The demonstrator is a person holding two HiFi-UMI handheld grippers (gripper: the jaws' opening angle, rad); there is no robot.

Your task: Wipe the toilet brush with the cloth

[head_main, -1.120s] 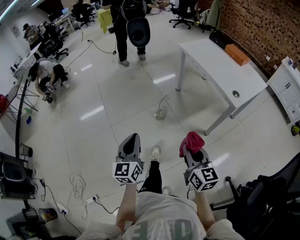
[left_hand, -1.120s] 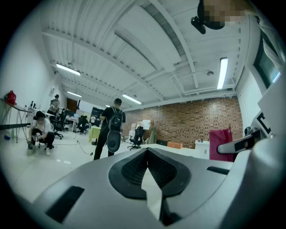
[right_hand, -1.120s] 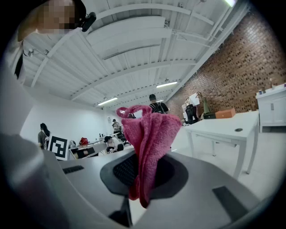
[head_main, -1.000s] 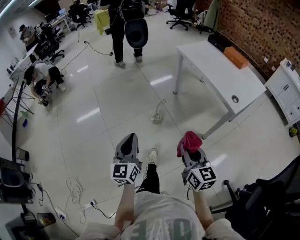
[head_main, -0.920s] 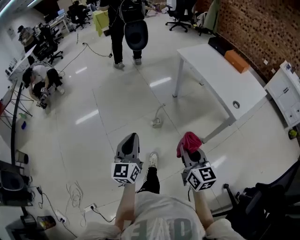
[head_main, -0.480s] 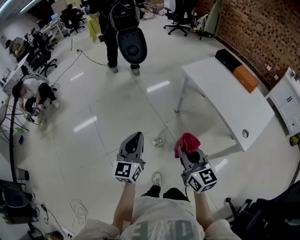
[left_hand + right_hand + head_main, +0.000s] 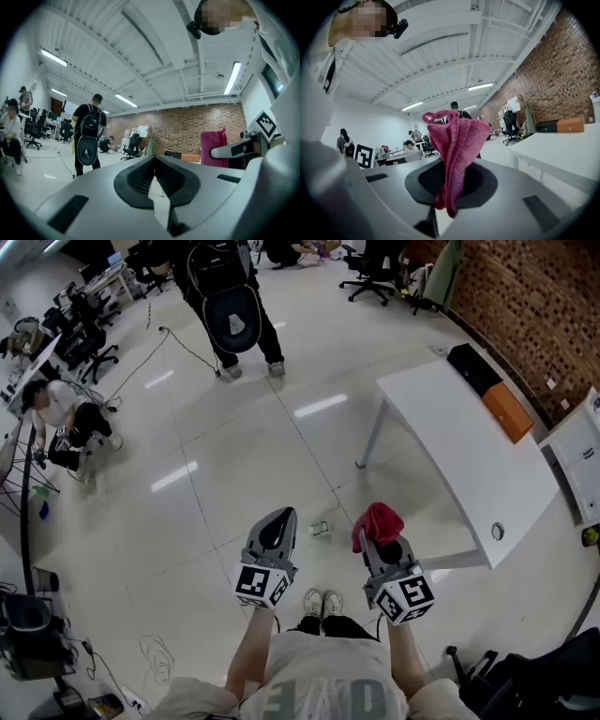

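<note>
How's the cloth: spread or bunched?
Bunched. The cloth stands crumpled upright, pinched in the right gripper's shut jaws.

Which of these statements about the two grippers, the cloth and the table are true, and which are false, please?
1. The right gripper is shut on the cloth. True.
2. The cloth is blue. False: it is pink.
3. The left gripper holds a toilet brush. False: its jaws are shut on nothing, and no brush is in view.
4. An orange box lies on the white table. True.
</note>
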